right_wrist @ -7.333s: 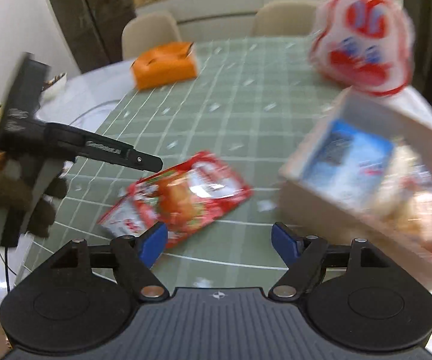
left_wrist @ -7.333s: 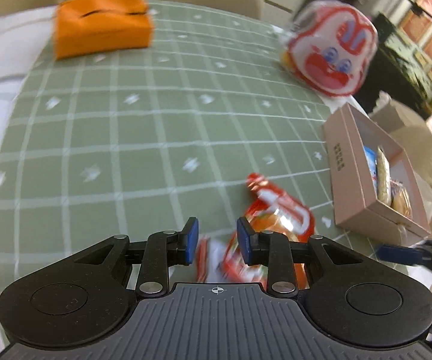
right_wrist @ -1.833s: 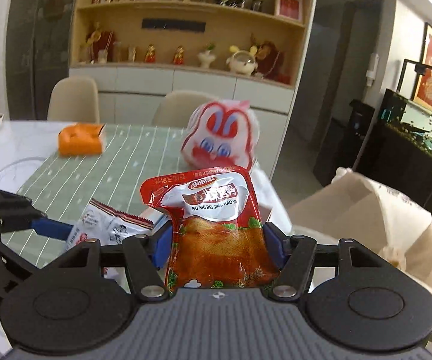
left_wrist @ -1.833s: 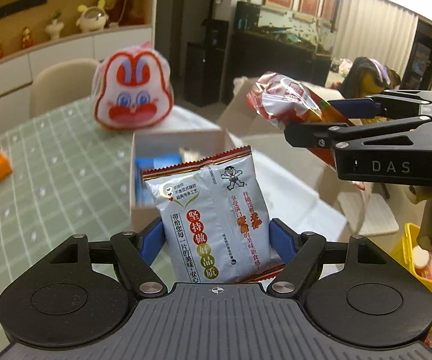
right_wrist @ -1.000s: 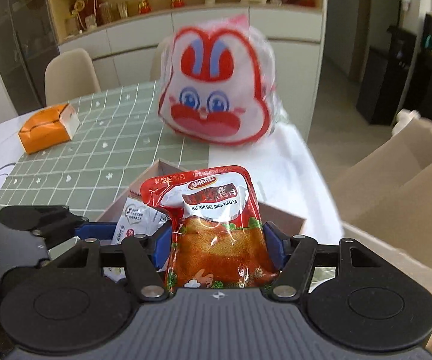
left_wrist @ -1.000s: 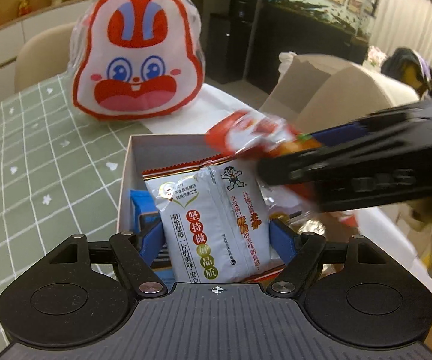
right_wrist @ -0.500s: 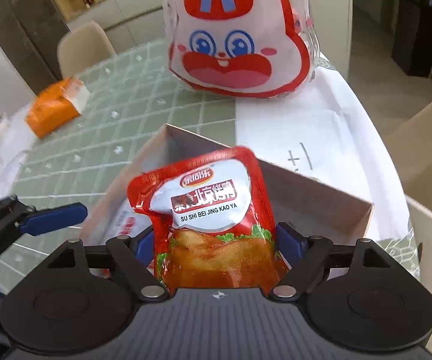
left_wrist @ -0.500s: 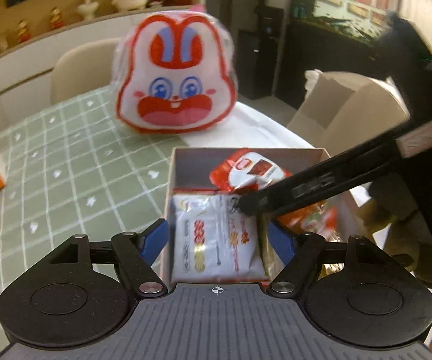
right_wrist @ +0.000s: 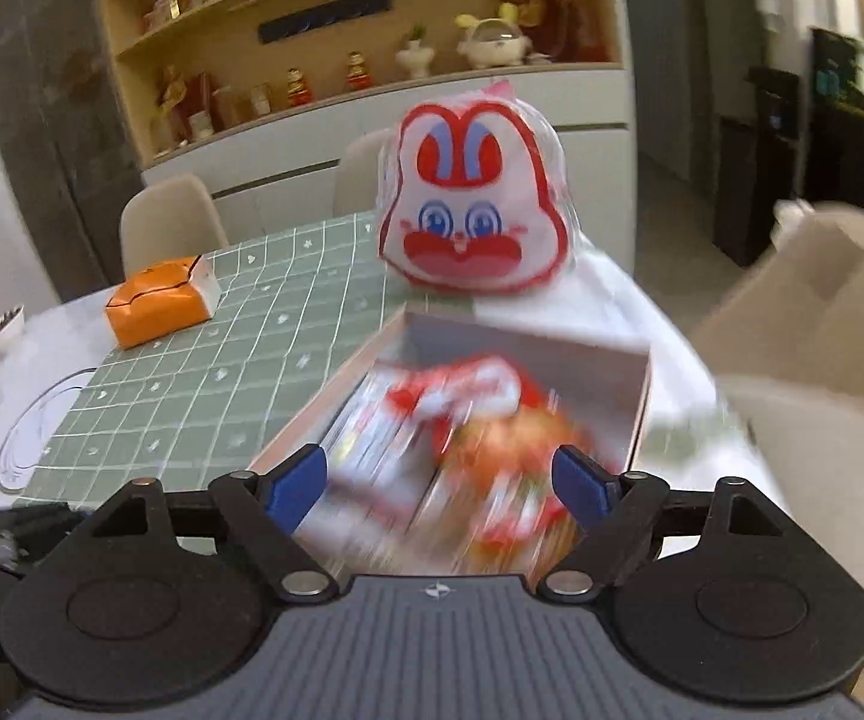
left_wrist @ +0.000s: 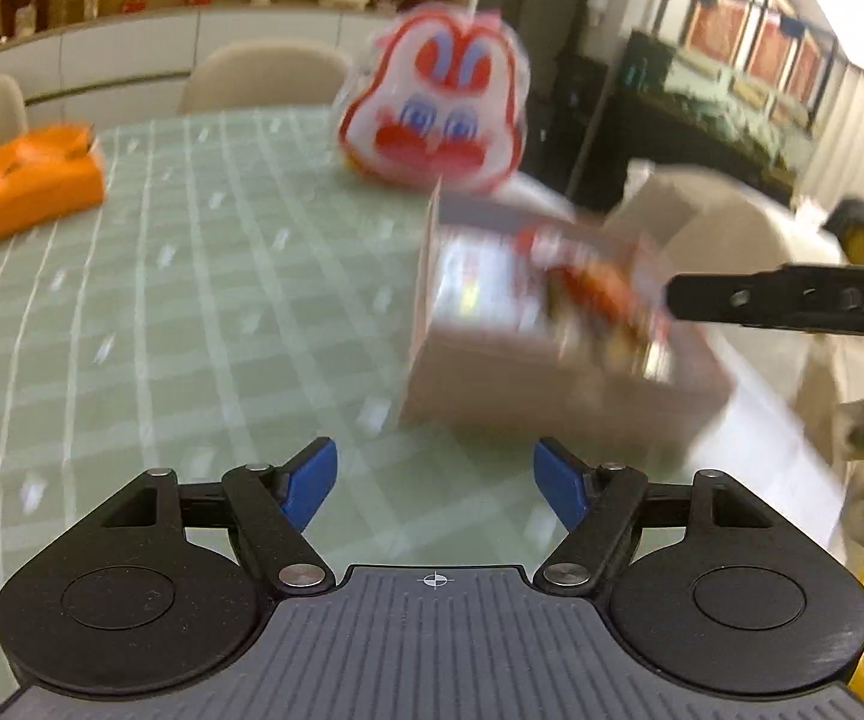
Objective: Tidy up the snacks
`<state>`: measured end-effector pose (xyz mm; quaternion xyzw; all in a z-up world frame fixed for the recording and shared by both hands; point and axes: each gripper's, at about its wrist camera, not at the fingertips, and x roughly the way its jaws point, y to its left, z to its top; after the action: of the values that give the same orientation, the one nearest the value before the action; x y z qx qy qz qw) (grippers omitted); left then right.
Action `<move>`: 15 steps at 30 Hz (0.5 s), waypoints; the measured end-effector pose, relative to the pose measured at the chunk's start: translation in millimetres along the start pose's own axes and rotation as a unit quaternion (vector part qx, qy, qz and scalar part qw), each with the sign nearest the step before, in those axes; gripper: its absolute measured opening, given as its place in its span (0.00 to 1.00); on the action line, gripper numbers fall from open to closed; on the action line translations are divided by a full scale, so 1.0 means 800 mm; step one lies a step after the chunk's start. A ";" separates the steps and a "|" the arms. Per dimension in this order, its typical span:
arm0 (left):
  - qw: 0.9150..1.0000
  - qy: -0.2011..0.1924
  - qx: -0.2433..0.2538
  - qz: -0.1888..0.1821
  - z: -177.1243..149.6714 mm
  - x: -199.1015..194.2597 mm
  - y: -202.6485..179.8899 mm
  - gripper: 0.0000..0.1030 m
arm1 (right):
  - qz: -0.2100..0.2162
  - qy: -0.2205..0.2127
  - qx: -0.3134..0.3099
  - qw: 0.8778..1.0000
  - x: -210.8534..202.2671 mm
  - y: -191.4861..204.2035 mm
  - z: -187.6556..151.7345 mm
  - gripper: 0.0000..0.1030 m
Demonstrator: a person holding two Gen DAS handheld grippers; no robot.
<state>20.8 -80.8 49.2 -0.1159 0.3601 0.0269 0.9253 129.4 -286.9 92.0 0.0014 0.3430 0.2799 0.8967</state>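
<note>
Now hovering with both sets of tongs spread wide and empty: right gripper (right_wrist: 441, 480) directly above the box (right_wrist: 641, 408) holding the blurred red snack packet (right_wrist: 480, 402), left gripper (left_wrist: 435, 483) low over the tablecloth (left_wrist: 192, 300), box ahead-right, so right nearer.

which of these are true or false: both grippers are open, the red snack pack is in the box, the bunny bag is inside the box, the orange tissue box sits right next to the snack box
1. Both grippers are open. True: the left gripper and the right gripper each have their jaws spread with nothing between them.
2. The red snack pack lies in the box. True.
3. The bunny bag is inside the box. False: it stands on the table behind the box.
4. The orange tissue box sits right next to the snack box. False: it is well apart, across the green checked cloth.
</note>
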 end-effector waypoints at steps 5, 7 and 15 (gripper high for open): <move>1.000 0.023 0.003 0.004 -0.066 -0.017 0.025 0.76 | -0.061 0.046 0.019 0.997 -0.008 0.044 -0.105 0.81; 1.000 0.009 0.024 0.009 -0.080 -0.024 0.020 0.75 | -0.085 0.052 0.025 0.995 -0.006 0.053 -0.135 0.81; 0.995 -0.005 0.092 0.049 -0.092 -0.010 -0.018 0.78 | -0.136 0.037 0.003 0.990 -0.008 0.060 -0.167 0.82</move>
<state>-31.4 -112.0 4.7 -0.0119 0.3612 0.0393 0.9316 19.0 -274.7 2.6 -0.0524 0.3736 0.1544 0.9131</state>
